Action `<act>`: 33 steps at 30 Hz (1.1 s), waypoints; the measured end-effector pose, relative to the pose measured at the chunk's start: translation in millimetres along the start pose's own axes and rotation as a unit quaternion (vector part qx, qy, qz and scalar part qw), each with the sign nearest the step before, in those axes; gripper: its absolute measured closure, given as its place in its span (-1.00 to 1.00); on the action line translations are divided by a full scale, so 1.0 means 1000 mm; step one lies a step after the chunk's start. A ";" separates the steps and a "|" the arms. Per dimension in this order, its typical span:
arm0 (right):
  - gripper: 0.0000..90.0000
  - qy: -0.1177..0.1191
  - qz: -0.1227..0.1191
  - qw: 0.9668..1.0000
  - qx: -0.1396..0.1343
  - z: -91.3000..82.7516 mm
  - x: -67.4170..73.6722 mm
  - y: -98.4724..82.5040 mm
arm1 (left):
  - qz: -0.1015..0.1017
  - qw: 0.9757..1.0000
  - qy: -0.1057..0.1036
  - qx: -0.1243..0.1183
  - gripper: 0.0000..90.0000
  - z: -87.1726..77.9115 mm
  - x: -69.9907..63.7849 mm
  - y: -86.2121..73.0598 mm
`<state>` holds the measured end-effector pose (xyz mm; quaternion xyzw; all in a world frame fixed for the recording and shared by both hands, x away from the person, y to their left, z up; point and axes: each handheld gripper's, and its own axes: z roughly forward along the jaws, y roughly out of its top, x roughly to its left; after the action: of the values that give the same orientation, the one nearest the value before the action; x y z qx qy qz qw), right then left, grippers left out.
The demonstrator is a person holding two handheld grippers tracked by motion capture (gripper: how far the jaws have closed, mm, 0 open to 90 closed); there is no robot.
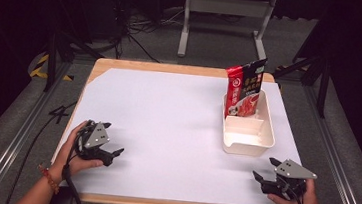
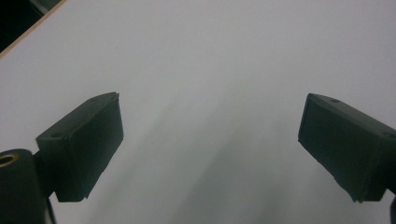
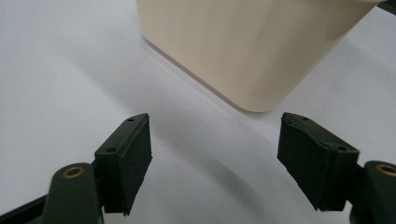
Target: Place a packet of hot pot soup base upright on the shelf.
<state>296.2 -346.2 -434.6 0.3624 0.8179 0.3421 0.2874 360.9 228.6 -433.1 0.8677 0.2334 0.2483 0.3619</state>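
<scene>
Surface: white sheet over a wooden table (image 1: 177, 121), dark room behind.
Container: cream rectangular plastic tub (image 1: 247, 138), right of centre in the high view, long axis running up-frame.
Contents: red printed foil pouch (image 1: 243, 88) standing upright in the tub's far end.
Right gripper (image 1: 266, 170): released, empty, just below the tub; nearer hand.
Left gripper (image 1: 111, 138): released, empty, lower left, well apart.
Obstruction: none between the right gripper and the tub.

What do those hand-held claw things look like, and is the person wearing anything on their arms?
Each claw, left and right, is black with two blocky jaws faced by flat dark pads, brass-coloured pivot screws, and a grey three-cornered plate on top. A black cable trails from each. The left wrist wears a beaded bracelet; no sleeves show.
</scene>
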 end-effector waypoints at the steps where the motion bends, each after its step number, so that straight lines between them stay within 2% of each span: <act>1: -0.43 -0.001 -0.001 1.000 -0.001 0.000 0.000 0.000 | -0.012 1.000 -0.004 -0.001 -0.83 -0.002 0.001 -0.005; 4: -0.44 -0.003 -0.002 1.000 0.000 0.000 0.000 0.000 | -0.032 0.999 -0.005 -0.001 -0.82 -0.006 0.000 -0.015; 6: -0.45 -0.003 -0.003 1.000 -0.001 0.000 0.001 0.000 | -0.034 0.999 -0.003 0.000 -0.83 -0.007 -0.001 -0.018; 7: -0.46 -0.003 -0.003 1.000 -0.002 0.000 0.001 0.000 | -0.056 0.998 -0.002 -0.009 -0.82 -0.009 -0.001 -0.024; 8: -0.47 -0.003 -0.003 1.000 -0.001 0.000 0.001 0.000 | -0.071 0.997 -0.011 -0.015 -0.82 -0.011 0.000 -0.028; 11: -0.47 -0.003 -0.004 1.000 -0.002 0.000 0.001 0.001 | -0.098 0.995 -0.005 -0.026 -0.82 -0.016 0.002 -0.035; 14: -0.48 -0.005 -0.005 1.000 -0.003 -0.001 0.000 0.001 | -0.117 0.992 -0.010 -0.037 -0.83 -0.018 0.004 -0.038; 22: -0.50 -0.009 -0.005 1.000 -0.006 -0.002 -0.001 0.000 | -0.102 0.994 -0.008 -0.039 -0.83 -0.015 0.002 -0.033; 33: -0.53 -0.010 -0.004 1.000 -0.003 -0.001 -0.001 0.000 | -0.086 0.995 -0.018 -0.039 -0.83 -0.010 0.000 -0.027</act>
<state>296.5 -347.6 -433.9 0.3618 0.8153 0.3399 0.2980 348.9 251.3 -446.7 0.8340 0.2909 0.2098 0.4193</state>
